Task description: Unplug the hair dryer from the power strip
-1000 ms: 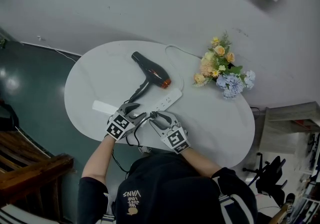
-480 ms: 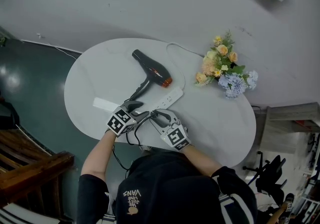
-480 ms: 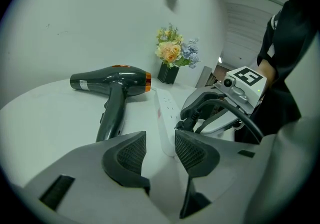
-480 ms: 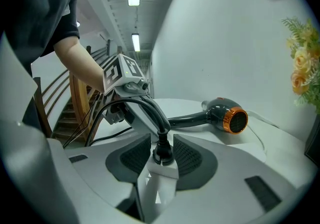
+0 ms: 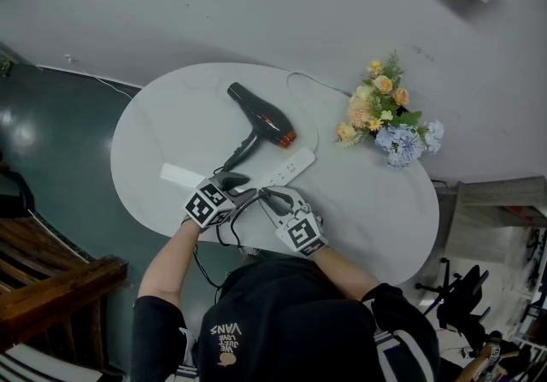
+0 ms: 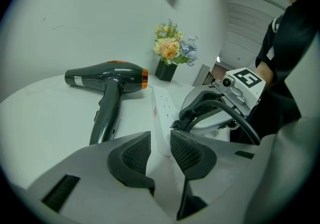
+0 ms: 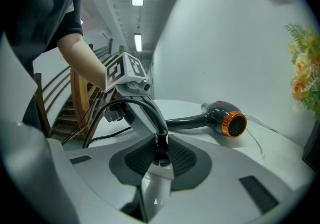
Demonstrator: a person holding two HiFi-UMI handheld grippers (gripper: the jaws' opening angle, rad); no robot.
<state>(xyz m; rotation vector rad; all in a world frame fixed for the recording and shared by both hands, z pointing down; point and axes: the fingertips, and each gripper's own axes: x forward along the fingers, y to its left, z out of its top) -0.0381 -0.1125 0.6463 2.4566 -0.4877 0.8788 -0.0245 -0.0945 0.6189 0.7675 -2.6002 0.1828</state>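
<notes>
The black hair dryer [image 5: 261, 120] with its orange ring lies on the white oval table [image 5: 171, 124], also in the left gripper view [image 6: 110, 80]. The white power strip [image 5: 289, 171] lies beside it. Its near end [image 6: 161, 118] sits between the pads of my left gripper [image 6: 160, 150], whose jaws are closing, a thin gap still showing. My right gripper [image 7: 161, 155] is closing too. Its pads lie against the black plug [image 7: 160, 150] seated in the strip [image 7: 156, 183]. The dryer's cord [image 7: 145, 110] arcs up from the plug.
A flower bouquet [image 5: 385, 115] stands at the table's far right, and the strip's white cable [image 5: 299, 79] runs past it. A flat white piece [image 5: 179, 177] lies left of my left gripper [image 5: 238, 188]. Wooden stairs [image 5: 51, 278] stand below left.
Both grippers stay at the strip's near end; the left one has tilted slightly. Hair dryer and strip lie as before.
</notes>
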